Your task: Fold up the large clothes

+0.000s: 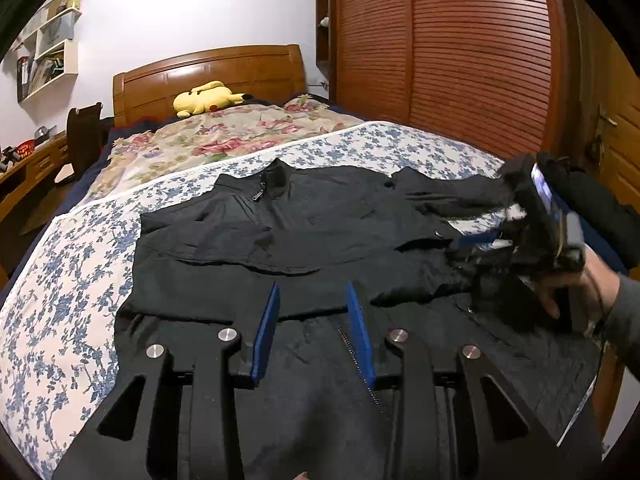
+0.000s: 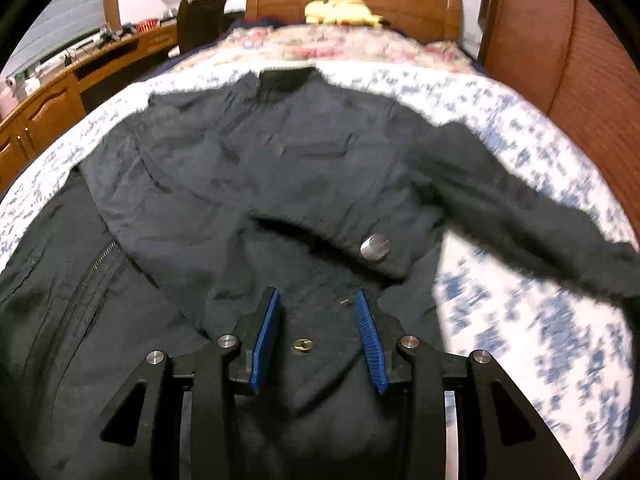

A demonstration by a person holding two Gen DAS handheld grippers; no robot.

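Observation:
A large black zip jacket (image 1: 288, 240) lies face up on the blue-flowered bed sheet (image 1: 60, 280), collar toward the headboard. One sleeve lies folded across its chest, and the other sleeve (image 2: 540, 220) stretches out to the right. My left gripper (image 1: 314, 292) is open and empty just above the jacket's lower front, near the zip. My right gripper (image 2: 318, 300) is open and empty over the jacket's lower right part, near a metal snap (image 2: 374, 248). The right gripper also shows in the left wrist view (image 1: 480, 240), held in a hand at the jacket's right side.
A floral quilt (image 1: 224, 136) and a yellow plush toy (image 1: 204, 98) lie by the wooden headboard (image 1: 208, 68). A slatted wooden wardrobe (image 1: 460, 48) stands right of the bed. A wooden desk (image 2: 60, 80) and dark chair (image 1: 82, 136) stand at the left.

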